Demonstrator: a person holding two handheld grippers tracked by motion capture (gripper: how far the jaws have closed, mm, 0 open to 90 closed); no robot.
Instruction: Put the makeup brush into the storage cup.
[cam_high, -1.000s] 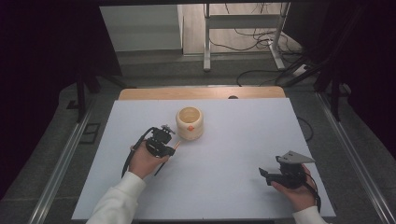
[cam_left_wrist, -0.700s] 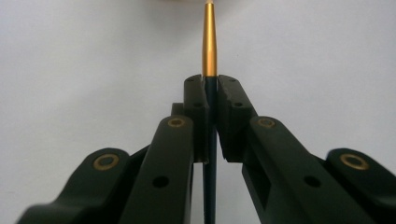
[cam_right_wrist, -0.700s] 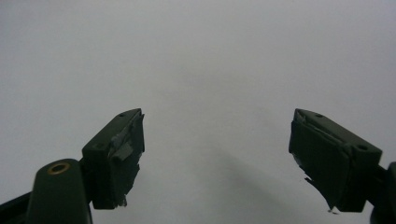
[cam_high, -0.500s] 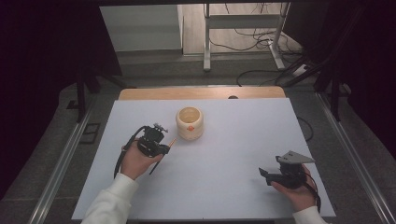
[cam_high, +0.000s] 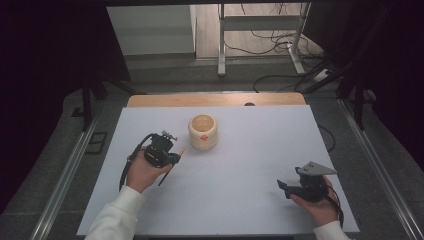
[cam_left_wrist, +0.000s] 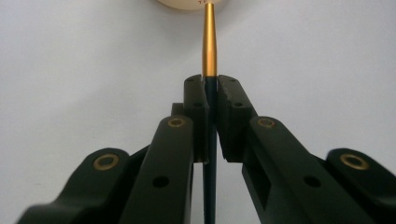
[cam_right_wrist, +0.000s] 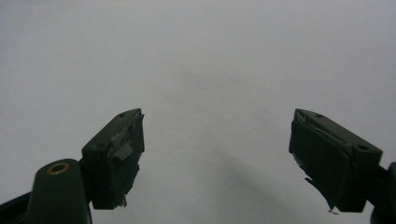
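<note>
On a white tabletop, the left gripper is clenching its jaws on a thin, stiff, gold-and-dark pen-like stick, pointing toward a round cream wooden pot at two o'clock. The stick seems light and slippery, best gripped mid-shaft. The right gripper is hovering at five o'clock, jaws released, over open tabletop.

right gripper | 2 black jaws spread wide apart | torn tape on pads | plain white table beneath
</note>
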